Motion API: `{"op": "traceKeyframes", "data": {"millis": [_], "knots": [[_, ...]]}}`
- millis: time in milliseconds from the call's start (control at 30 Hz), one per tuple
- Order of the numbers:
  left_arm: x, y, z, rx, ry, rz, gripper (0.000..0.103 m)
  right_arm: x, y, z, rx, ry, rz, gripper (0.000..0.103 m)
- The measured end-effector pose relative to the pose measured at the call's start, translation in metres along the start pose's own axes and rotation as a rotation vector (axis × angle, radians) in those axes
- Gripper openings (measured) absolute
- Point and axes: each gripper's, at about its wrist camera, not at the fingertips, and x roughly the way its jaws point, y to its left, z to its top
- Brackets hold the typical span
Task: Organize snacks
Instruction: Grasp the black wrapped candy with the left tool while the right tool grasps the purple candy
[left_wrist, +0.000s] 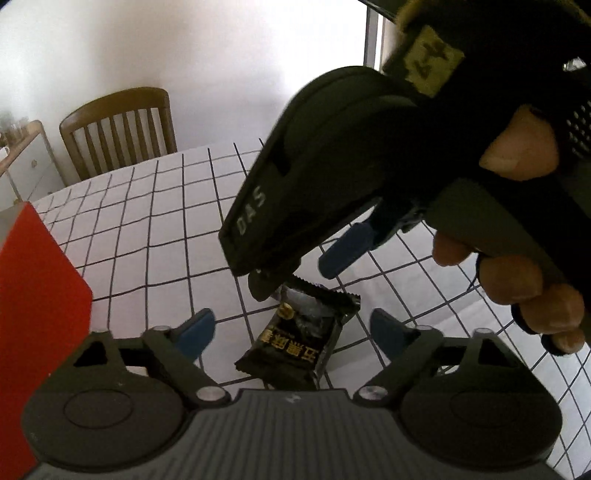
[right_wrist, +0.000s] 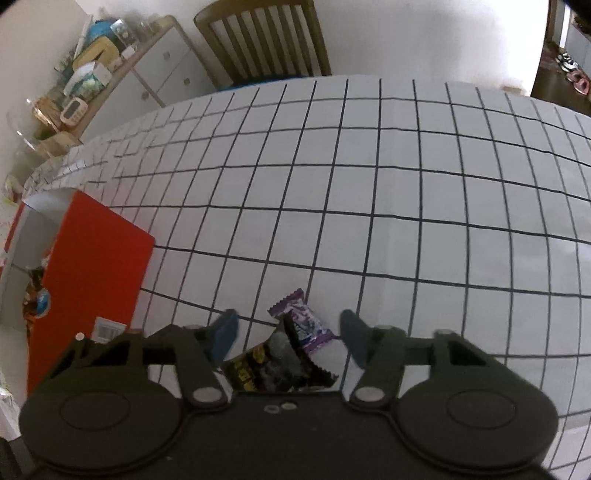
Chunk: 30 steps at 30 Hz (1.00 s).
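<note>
- The bench (right_wrist: 406, 184) wears a smooth white cloth ruled with thin black lines into squares; a slatted wooden chair (right_wrist: 264, 40) stands at its far edge.
- A red cardboard box (right_wrist: 99, 266) with a pale inner wall sits on the bench to the left, some wrappers showing inside it.
- The black snack packet (left_wrist: 295, 339) is glossy, crinkled foil with saw-tooth ends and gold lettering; it lies flat on the cloth.
- The purple candy wrapper (right_wrist: 306, 325) lies just beyond it, touching or overlapping its far end.
- The left tongs (left_wrist: 291, 332) point steeply down, their blue-tipped fingers spread to either side of the black packet and clear of it: open.
- The right tongs (right_wrist: 288, 332), matte black with rounded housings, come in from the upper right in the left view, tilted down over the far end of the packet; a hand (left_wrist: 524, 280) in a fingerless glove wraps the handle.
- Their blue tips stand apart on either side of both wrappers without pressing on them.
</note>
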Motion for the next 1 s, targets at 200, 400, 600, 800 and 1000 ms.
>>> {"op": "traceKeyframes", "data": {"millis": [200,400,600,800,1000], "knots": [[0.007,-0.001,-0.003,0.008,0.020,-0.013,0.059,0.009,0.002,0.001,-0.050,0.029,-0.019,0.041],[0.010,0.001,-0.008,-0.011,0.038,-0.012,0.051,0.011,0.006,0.002,-0.081,0.011,-0.042,0.039],[0.005,0.009,-0.011,-0.066,0.048,-0.032,0.042,0.012,0.006,0.001,-0.083,-0.007,-0.055,0.033],[-0.006,0.011,-0.019,-0.090,0.063,-0.039,0.037,0.012,0.006,-0.005,-0.061,-0.006,-0.032,0.019],[-0.019,0.010,-0.029,-0.125,0.080,-0.027,0.033,0.006,0.004,-0.010,-0.040,-0.018,-0.051,0.016]]}}
